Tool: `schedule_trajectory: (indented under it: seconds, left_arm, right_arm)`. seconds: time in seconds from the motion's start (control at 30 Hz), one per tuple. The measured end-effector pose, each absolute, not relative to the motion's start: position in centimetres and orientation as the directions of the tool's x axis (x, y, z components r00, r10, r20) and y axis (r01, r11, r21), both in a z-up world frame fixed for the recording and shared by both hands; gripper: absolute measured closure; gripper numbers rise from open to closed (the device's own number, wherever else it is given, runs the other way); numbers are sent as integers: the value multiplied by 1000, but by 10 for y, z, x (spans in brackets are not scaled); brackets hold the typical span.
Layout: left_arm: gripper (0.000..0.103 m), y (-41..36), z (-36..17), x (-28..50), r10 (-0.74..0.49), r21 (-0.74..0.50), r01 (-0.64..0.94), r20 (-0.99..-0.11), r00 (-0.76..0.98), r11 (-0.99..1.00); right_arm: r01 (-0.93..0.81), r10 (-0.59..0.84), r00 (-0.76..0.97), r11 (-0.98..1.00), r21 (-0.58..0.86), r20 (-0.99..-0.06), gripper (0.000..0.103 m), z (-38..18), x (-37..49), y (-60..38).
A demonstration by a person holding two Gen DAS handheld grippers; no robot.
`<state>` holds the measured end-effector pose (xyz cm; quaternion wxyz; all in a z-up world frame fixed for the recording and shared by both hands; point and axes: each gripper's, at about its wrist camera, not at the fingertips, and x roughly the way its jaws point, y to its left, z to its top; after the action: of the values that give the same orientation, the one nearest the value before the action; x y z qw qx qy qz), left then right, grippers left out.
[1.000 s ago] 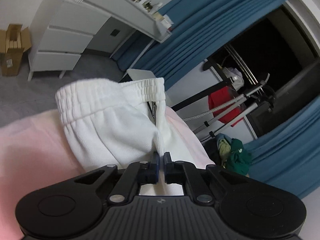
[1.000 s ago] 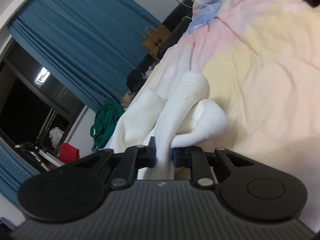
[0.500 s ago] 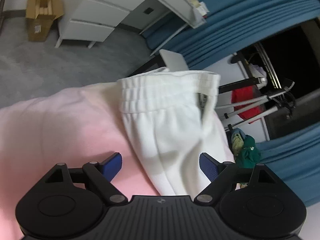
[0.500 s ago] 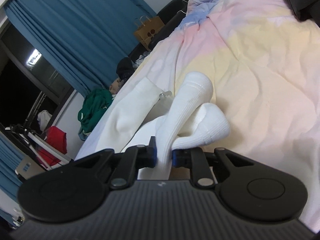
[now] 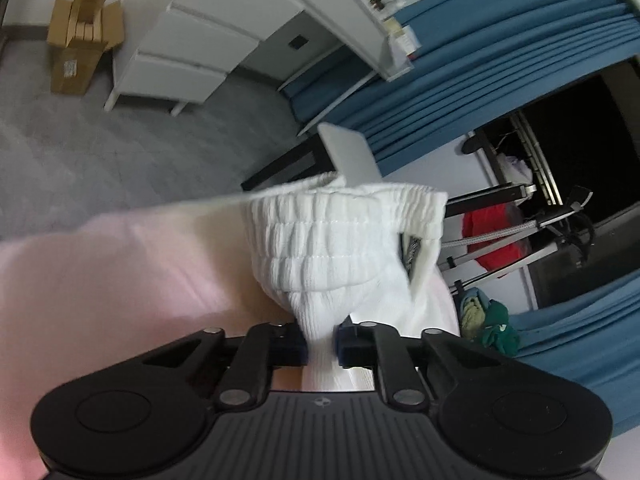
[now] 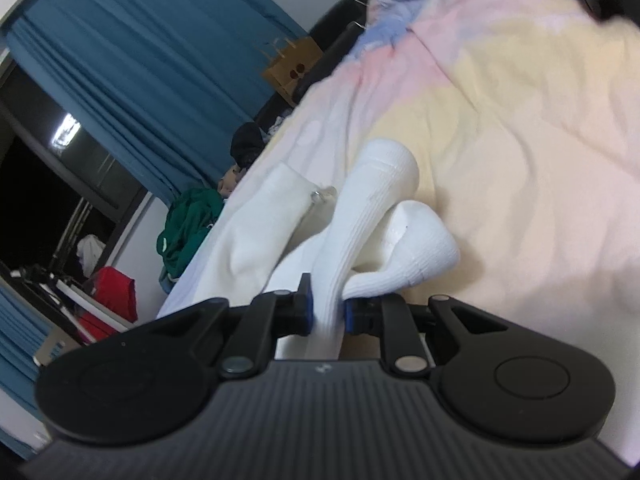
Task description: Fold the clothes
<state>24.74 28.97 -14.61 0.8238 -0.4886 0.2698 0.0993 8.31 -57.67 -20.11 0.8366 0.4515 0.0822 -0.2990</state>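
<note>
No words or numbers can be read here. The box (image 5: 78, 40) on the floor has a small label — too blurry to read. The tag (image 5: 414, 250) inside the white pants (image 5: 340, 256) has print on it, but it is too tiny. The paper bag (image 6: 292, 66) shows only dark dots — no letters.

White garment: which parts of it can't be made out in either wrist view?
- white garment, left wrist view: its lower part is hidden behind the left tool.
- Right wrist view: the pinched fabric disappears behind the right tool; motion blur smears the nearby folds.
</note>
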Motion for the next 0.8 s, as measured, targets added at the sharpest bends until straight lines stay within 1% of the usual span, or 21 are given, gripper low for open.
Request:
schedule_trajectory:
  seconds: [0.13, 0.23, 0.27, 0.37, 0.43, 0.5, 0.57, 0.63, 0.67, 0.8]
  left_arm:
    - [94, 293, -116, 234, -116, -772, -396, -511, 852, 497]
    - [94, 290, -87, 224, -115, -735, -370, -515, 849, 568]
    - [94, 292, -80, 217, -121, -740, -372, -517, 847, 561]
    - [94, 302, -61, 194, -144, -760, -382, -522, 841, 526]
    - [94, 314, -54, 176, -169, -781, -393, -525, 834, 486]
    - [94, 326, -51, 158, -178, -778, -414, -545, 820, 473]
    - [94, 339, -58, 143, -190, -782, -446, -564, 804, 435]
    - [94, 353, -68, 130, -215, -792, -473, -576, 789, 386]
    - [94, 357, -76, 125, -225, -786, -485, -589, 776, 383]
    - [93, 359, -103, 119, -201, -721, -520, -654, 729, 458]
  right_arm:
    - [556, -428, 820, 434, 709, -381, 86, -183, 74, -573]
    - [547, -423, 822, 408, 731, -380, 86, -174, 61, -571]
    - [546, -421, 822, 390, 742, -383, 86, -172, 56, -572]
    - [579, -403, 800, 324, 748, -444, 86, -171, 39, -573]
    - [578, -388, 802, 310, 755, -454, 86, -161, 24, -567]
    - [576, -401, 808, 387, 720, -431, 86, -148, 14, -556]
    - [573, -392, 810, 365, 734, -437, 86, -148, 1, -556]
    - [574, -369, 806, 294, 764, -463, 87, -157, -12, -561]
    - [592, -360, 793, 263, 762, -491, 87, -162, -18, -563]
    - [644, -307, 755, 183, 743, -579, 87, -185, -34, -564]
